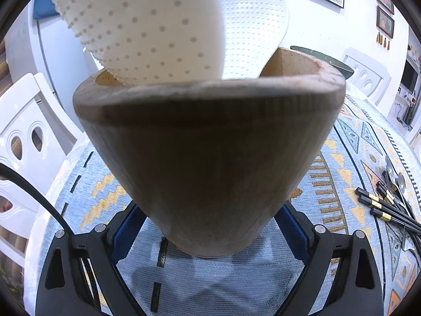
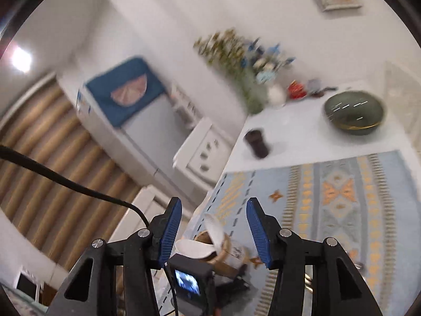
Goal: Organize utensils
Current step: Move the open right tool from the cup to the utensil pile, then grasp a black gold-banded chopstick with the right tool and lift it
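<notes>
A wooden utensil holder [image 1: 208,142] fills the left wrist view, upright on the patterned mat. My left gripper [image 1: 208,218] is shut on its base, a blue pad on each side. Two white dimpled rice paddles [image 1: 147,31] stand in it, heads up. Black chopsticks [image 1: 381,205] and metal spoons [image 1: 402,184] lie in a loose pile on the mat at the right. In the blurred right wrist view my right gripper [image 2: 214,210] is open and empty, up in the air. Far below it are the holder [image 2: 226,252] and the paddles [image 2: 214,227].
A dark green bowl [image 2: 354,112], a dark cup [image 2: 256,142] and a vase of flowers [image 2: 275,94] stand on the far part of the table. White chairs [image 1: 26,137] line the table's left side. The table edge runs just left of the holder.
</notes>
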`<move>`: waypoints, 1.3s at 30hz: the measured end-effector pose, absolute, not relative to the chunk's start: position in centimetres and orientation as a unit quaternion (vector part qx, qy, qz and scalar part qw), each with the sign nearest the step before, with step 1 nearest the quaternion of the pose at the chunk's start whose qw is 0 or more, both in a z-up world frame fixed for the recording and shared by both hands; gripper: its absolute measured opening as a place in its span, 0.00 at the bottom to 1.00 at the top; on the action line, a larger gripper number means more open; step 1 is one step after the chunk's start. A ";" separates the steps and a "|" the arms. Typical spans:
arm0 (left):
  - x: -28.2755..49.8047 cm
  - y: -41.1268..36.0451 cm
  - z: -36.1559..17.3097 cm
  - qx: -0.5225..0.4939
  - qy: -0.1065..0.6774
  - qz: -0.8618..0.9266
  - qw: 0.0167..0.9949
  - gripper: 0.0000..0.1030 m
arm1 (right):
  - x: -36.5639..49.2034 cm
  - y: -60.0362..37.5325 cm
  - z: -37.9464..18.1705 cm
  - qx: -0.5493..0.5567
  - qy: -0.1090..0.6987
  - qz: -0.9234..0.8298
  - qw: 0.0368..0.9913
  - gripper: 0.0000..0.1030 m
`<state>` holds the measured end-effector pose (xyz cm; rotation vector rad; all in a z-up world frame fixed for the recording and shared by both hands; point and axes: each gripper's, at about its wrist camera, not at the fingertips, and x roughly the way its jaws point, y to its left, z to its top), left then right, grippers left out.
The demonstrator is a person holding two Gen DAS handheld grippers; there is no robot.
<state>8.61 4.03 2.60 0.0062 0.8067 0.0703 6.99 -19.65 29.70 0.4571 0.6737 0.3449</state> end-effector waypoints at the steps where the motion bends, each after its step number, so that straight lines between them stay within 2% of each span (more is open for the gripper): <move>1: 8.6 4.0 2.6 0.003 0.392 0.034 0.919 0.91 | 5.0 -21.5 30.7 0.228 0.308 0.140 0.913 0.52; 6: 8.5 4.2 2.9 -0.006 0.391 0.033 0.920 0.91 | -1.3 -30.0 34.9 0.251 0.249 0.012 0.935 0.53; 10: 8.5 4.2 2.8 -0.002 0.392 0.036 0.919 0.91 | -1.9 -34.3 37.7 0.229 0.300 -0.044 0.925 0.55; 11: 8.5 4.2 2.7 -0.002 0.393 0.038 0.919 0.91 | -1.9 -34.6 37.2 0.236 0.314 -0.034 0.919 0.57; 13: 8.7 3.9 2.6 0.006 0.397 0.044 0.917 0.92 | -2.5 -34.7 34.1 0.260 0.346 -0.014 0.901 0.75; 16: 8.8 3.5 2.5 0.012 0.397 0.047 0.917 0.92 | -2.3 -32.6 26.8 0.260 0.429 -0.010 0.865 0.74; 17: 8.8 3.5 2.5 0.009 0.397 0.046 0.917 0.92 | -2.2 -31.7 24.5 0.250 0.452 -0.008 0.856 0.71; 19: 8.7 3.2 2.5 0.011 0.397 0.047 0.917 0.92 | -1.8 -29.5 20.2 0.207 0.492 -0.013 0.846 0.54; 22: 8.7 2.9 2.5 0.012 0.397 0.049 0.917 0.92 | -0.5 -26.6 16.3 0.136 0.532 -0.008 0.836 0.51; 27: 8.7 2.9 2.5 0.010 0.397 0.047 0.916 0.92 | 3.2 -23.5 12.9 0.090 0.567 0.034 0.818 0.50; 32: 8.9 3.4 2.6 0.009 0.400 0.046 0.915 0.92 | 7.4 -23.0 7.3 0.107 0.617 0.033 0.779 0.50; 35: 9.1 3.3 2.6 0.011 0.402 0.047 0.914 0.92 | 9.5 -21.7 5.8 0.098 0.622 0.046 0.775 0.32; 38: 9.3 3.5 2.6 0.005 0.405 0.044 0.913 0.92 | 11.3 -19.6 5.1 0.055 0.629 0.045 0.774 0.28; 39: 9.4 3.7 2.6 0.002 0.406 0.042 0.913 0.92 | 11.8 -19.2 4.7 0.044 0.632 0.043 0.773 0.21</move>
